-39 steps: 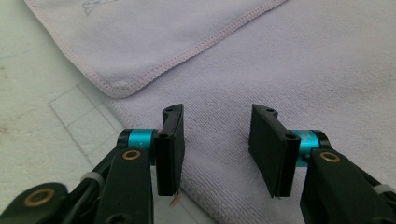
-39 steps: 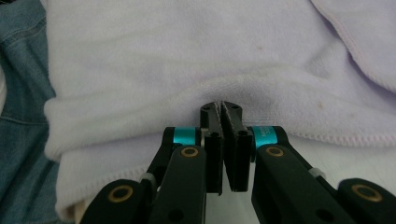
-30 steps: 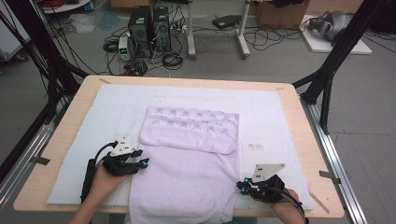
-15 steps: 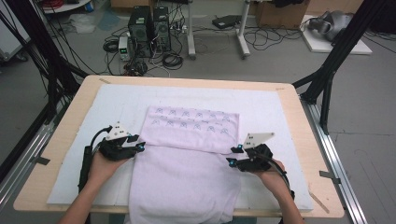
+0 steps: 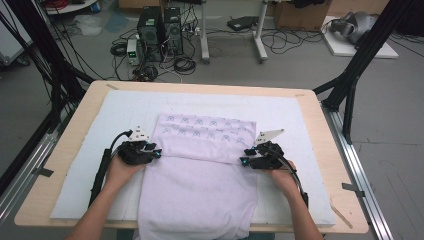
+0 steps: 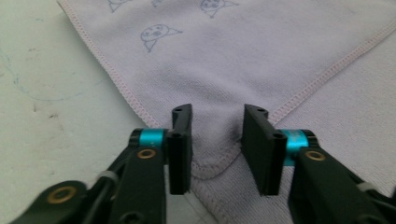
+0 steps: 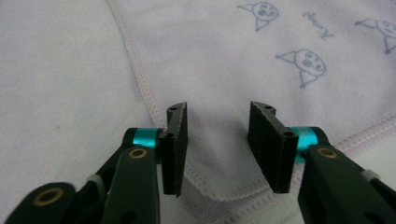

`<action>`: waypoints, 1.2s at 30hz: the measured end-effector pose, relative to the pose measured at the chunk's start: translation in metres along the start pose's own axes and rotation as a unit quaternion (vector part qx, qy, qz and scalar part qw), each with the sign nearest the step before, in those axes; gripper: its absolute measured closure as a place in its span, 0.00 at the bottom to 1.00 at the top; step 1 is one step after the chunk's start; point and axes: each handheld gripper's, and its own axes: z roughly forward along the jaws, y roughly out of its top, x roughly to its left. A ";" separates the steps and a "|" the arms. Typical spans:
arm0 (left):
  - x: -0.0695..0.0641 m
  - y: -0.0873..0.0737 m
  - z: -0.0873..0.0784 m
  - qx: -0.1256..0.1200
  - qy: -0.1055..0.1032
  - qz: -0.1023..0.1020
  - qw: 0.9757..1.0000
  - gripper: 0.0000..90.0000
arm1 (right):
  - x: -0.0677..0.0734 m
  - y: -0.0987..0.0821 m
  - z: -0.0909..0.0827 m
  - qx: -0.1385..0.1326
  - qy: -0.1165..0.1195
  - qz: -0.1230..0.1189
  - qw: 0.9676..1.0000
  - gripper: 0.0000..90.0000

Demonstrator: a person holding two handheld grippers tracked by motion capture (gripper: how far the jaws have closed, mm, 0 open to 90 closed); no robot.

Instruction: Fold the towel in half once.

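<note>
A pale lilac towel (image 5: 200, 195) lies on the white mat and hangs over the table's front edge. Its far part is folded back toward me as a flap (image 5: 205, 135) printed with small cat faces. My left gripper (image 5: 155, 152) sits at the flap's left near corner (image 6: 215, 154). That corner lies between its jaws (image 6: 217, 112), which have just been closing and stand apart without pressing on it. My right gripper (image 5: 243, 161) is at the flap's right near corner (image 7: 224, 182). Its jaws (image 7: 219, 107) have also just been closing and straddle the hem, still apart.
The white mat (image 5: 85, 150) covers most of the wooden table (image 5: 62, 145). Black frame struts rise at the left (image 5: 55, 75) and right (image 5: 350, 85) far corners. Computer towers (image 5: 160, 25) and cables sit on the floor beyond the table.
My right hand has moved away from the front edge and inward to the flap's right corner. My left hand has shifted a little up the table to the flap's left corner.
</note>
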 end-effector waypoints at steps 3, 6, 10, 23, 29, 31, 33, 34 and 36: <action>-0.002 0.001 0.000 0.000 0.002 0.006 1.000 0.86 | 0.000 0.000 -0.001 0.001 -0.002 -0.008 1.000 0.84; -0.005 0.003 -0.003 -0.002 0.012 0.014 1.000 0.94 | 0.000 0.001 -0.002 0.004 -0.003 -0.009 1.000 0.94; -0.006 0.006 -0.014 -0.026 0.018 0.015 0.999 0.95 | 0.003 0.004 -0.008 0.001 -0.010 -0.013 1.000 0.96; -0.023 0.003 -0.068 -0.075 -0.004 0.012 0.997 0.95 | 0.022 0.022 -0.061 -0.072 -0.009 -0.039 0.997 0.97; -0.050 -0.025 -0.090 -0.073 -0.022 0.020 0.997 0.95 | 0.052 -0.006 -0.085 -0.085 0.014 -0.040 0.996 0.99; -0.059 -0.034 -0.095 -0.071 -0.023 0.026 0.997 0.95 | 0.063 -0.018 -0.089 -0.071 0.019 -0.041 0.996 0.99; -0.064 -0.039 -0.095 -0.062 -0.017 0.036 0.997 0.95 | 0.071 -0.025 -0.086 -0.052 0.020 -0.051 0.997 0.93; -0.064 -0.041 -0.093 -0.056 -0.006 0.040 0.998 0.91 | 0.073 -0.027 -0.083 -0.041 0.013 -0.058 0.997 0.87; -0.062 -0.042 -0.088 -0.049 -0.006 0.030 0.998 0.74 | 0.071 -0.027 -0.075 -0.038 0.010 -0.058 0.998 0.83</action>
